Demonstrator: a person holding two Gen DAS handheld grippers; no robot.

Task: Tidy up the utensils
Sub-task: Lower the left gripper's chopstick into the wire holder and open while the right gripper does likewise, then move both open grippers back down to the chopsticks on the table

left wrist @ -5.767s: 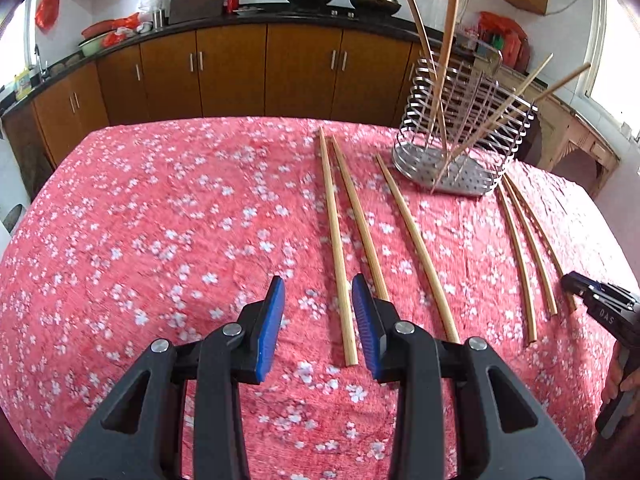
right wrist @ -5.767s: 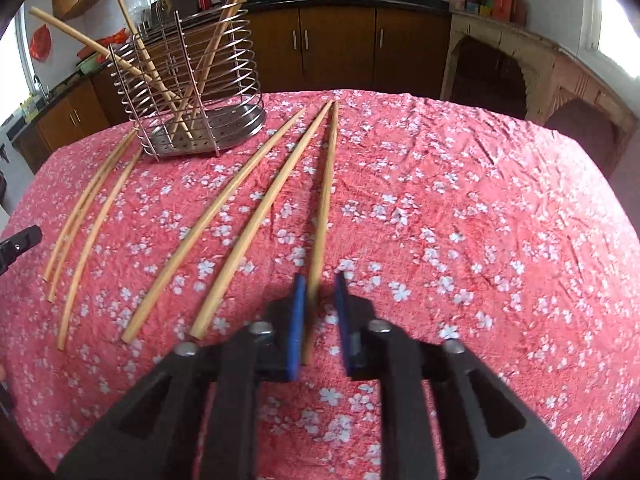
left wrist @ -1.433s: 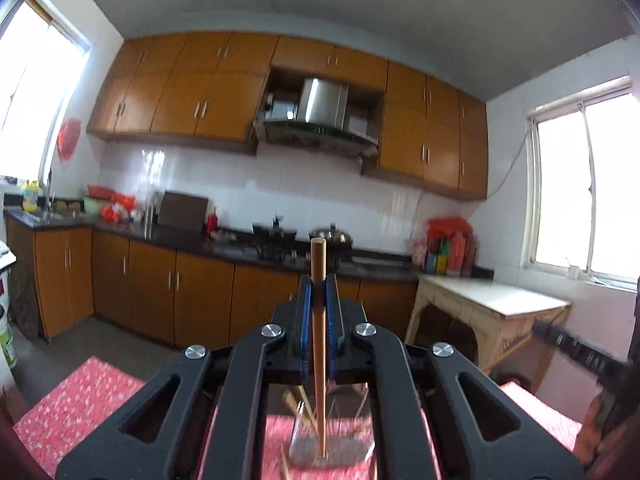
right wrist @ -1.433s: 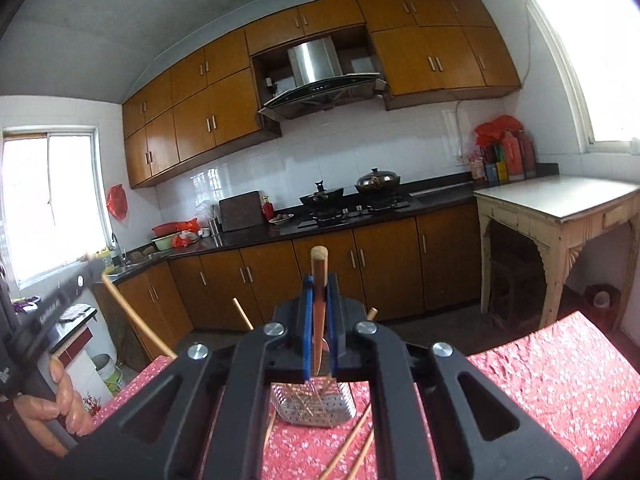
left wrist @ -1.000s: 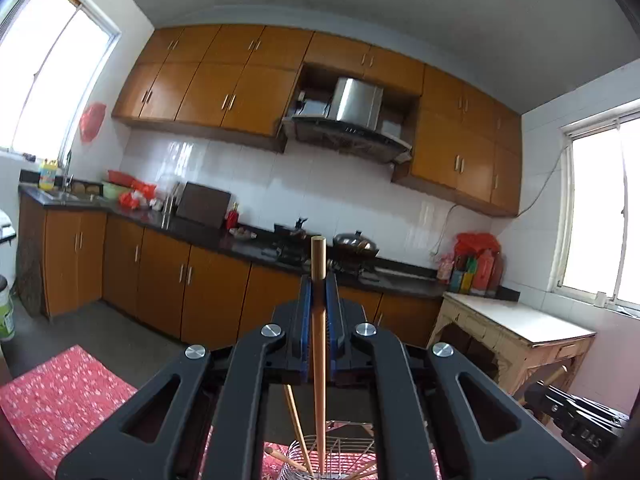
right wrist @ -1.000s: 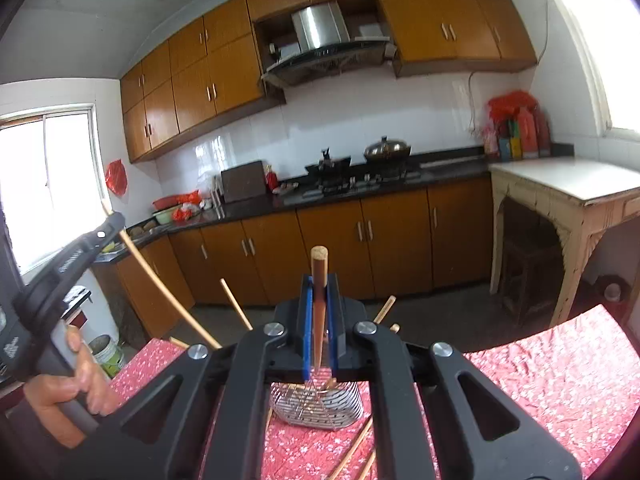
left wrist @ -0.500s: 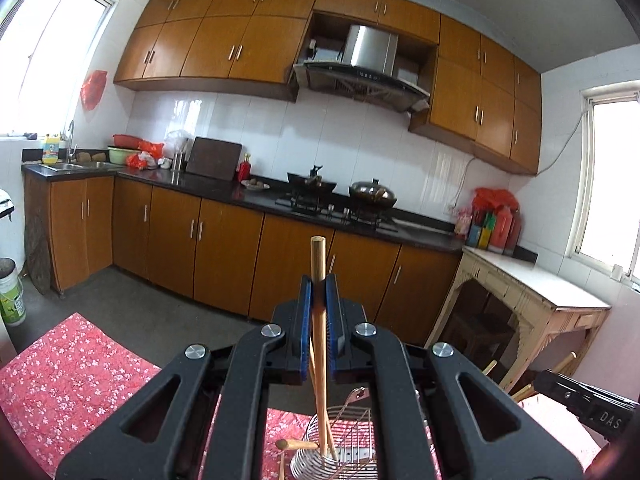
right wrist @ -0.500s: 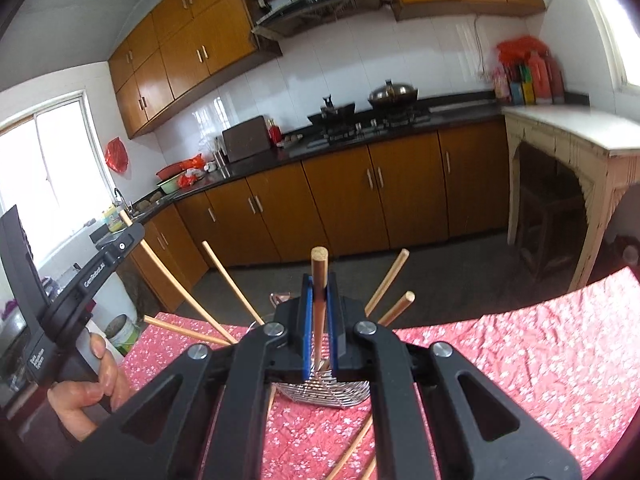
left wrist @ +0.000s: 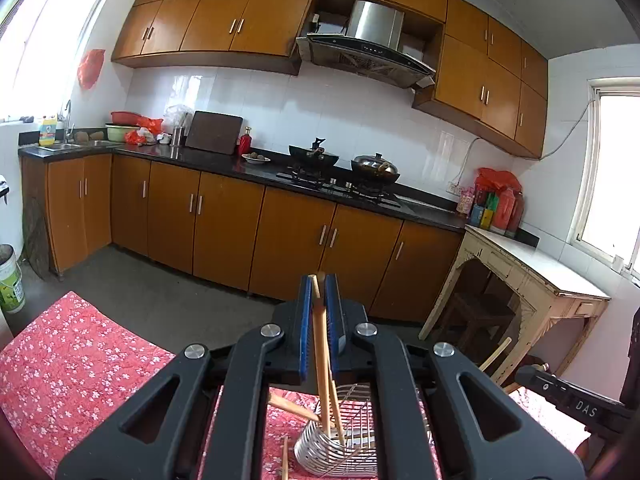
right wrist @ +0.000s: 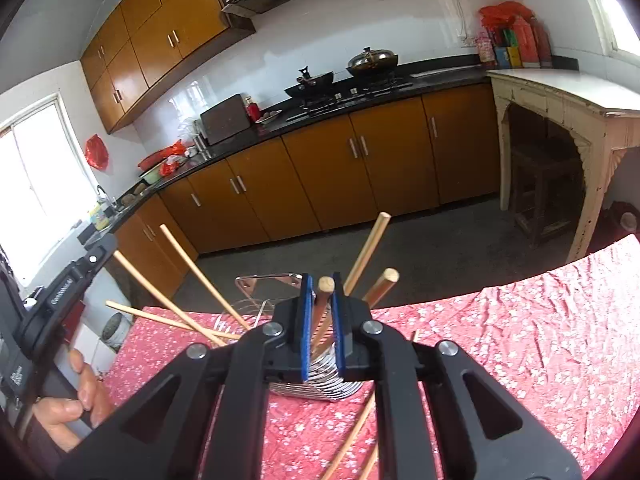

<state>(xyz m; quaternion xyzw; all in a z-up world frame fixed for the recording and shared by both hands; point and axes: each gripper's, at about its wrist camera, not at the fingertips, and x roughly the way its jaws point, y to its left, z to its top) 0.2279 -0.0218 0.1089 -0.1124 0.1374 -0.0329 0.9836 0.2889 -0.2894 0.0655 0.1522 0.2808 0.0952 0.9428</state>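
Observation:
My left gripper [left wrist: 318, 280] points over a wire utensil basket [left wrist: 352, 452] on the red floral tablecloth [left wrist: 80, 360]. Its jaws are opening. A wooden chopstick [left wrist: 322, 352] leans loose between the blue pads, its lower end inside the basket. My right gripper [right wrist: 320, 280] hangs over the same basket [right wrist: 316, 388], and its jaws are opening too. A second chopstick [right wrist: 322, 300] stands tilted between them with a gap at the pads. Several more chopsticks [right wrist: 368, 248] stick out of the basket at angles.
Loose chopsticks [right wrist: 352, 436] lie on the tablecloth [right wrist: 520, 340] in front of the basket. A hand [right wrist: 68, 408] holds the other gripper at the left of the right wrist view. Brown kitchen cabinets [left wrist: 224, 232] and a pale side table [left wrist: 532, 272] stand beyond.
Both grippers have sunk and tipped down toward the basket. The pads, tight on the chopsticks before, now stand slightly apart, and both chopsticks have tilted.

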